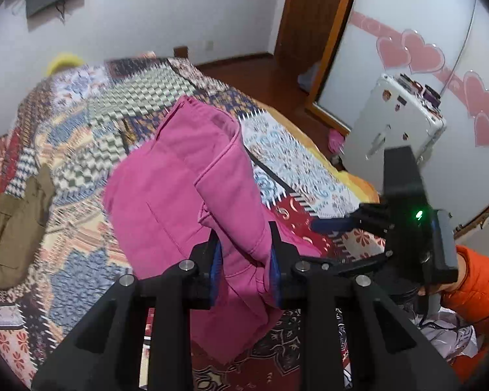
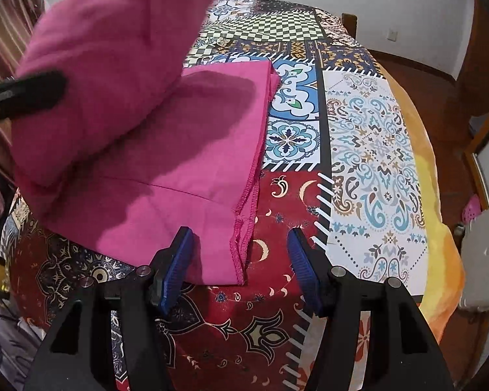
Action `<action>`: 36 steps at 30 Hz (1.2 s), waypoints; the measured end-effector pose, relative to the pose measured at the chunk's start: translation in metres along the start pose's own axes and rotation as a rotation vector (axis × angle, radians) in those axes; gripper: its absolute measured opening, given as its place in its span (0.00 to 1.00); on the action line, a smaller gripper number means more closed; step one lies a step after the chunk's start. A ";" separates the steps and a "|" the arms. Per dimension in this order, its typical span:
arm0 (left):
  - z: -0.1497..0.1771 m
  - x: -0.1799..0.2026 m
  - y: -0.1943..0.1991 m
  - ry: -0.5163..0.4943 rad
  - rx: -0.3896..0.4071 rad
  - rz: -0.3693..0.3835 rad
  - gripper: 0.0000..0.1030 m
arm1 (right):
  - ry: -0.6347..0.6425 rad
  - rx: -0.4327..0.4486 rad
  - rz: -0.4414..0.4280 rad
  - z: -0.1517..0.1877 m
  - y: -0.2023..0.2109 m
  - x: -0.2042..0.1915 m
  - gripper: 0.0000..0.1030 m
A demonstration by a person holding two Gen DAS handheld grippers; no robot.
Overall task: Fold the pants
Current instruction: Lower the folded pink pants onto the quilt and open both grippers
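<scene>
Left gripper (image 1: pixel 244 260) pinches lifted pants (image 1: pixel 185 176) fold. Right gripper (image 2: pixel 239 260), fingers spread, sits near the bedspread's (image 2: pixel 375 163) near edge; the hem lies between them, nearer its left finger.

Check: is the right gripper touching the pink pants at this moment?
Apart. In the right wrist view the right gripper is open, and patterned bedspread shows between both fingers and the pink pants, whose hem lies in the gap.

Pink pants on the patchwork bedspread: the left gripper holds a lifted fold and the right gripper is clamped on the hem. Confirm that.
Not quite. The right gripper is open, its jaws apart over the hem, as the right wrist view shows. The left gripper does hold a lifted fold of the pink pants on the patchwork bedspread.
</scene>
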State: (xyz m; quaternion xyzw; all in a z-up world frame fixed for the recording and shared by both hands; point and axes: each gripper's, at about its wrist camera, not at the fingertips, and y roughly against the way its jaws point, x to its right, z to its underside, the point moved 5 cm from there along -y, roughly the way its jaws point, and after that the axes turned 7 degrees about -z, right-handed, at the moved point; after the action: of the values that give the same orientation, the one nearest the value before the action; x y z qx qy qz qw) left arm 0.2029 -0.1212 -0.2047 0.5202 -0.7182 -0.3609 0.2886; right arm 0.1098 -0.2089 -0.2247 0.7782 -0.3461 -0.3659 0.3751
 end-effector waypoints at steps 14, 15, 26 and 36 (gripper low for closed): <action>0.010 0.009 -0.027 0.038 -0.120 0.060 0.28 | -0.033 0.028 -0.003 0.005 0.017 0.000 0.55; 0.010 0.009 -0.026 0.041 -0.119 0.068 0.32 | -0.034 0.029 -0.001 0.005 0.018 0.000 0.55; 0.000 -0.006 -0.008 0.072 -0.086 0.054 0.36 | -0.036 0.031 0.017 0.001 0.022 0.006 0.55; -0.025 -0.095 -0.024 0.121 -0.078 -0.147 0.36 | -0.030 0.020 0.036 0.006 0.033 0.008 0.55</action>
State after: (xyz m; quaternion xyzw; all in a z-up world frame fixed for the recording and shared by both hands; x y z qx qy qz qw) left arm 0.2633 -0.0403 -0.2139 0.5808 -0.6447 -0.3767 0.3243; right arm 0.0999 -0.2336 -0.2026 0.7700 -0.3695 -0.3672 0.3684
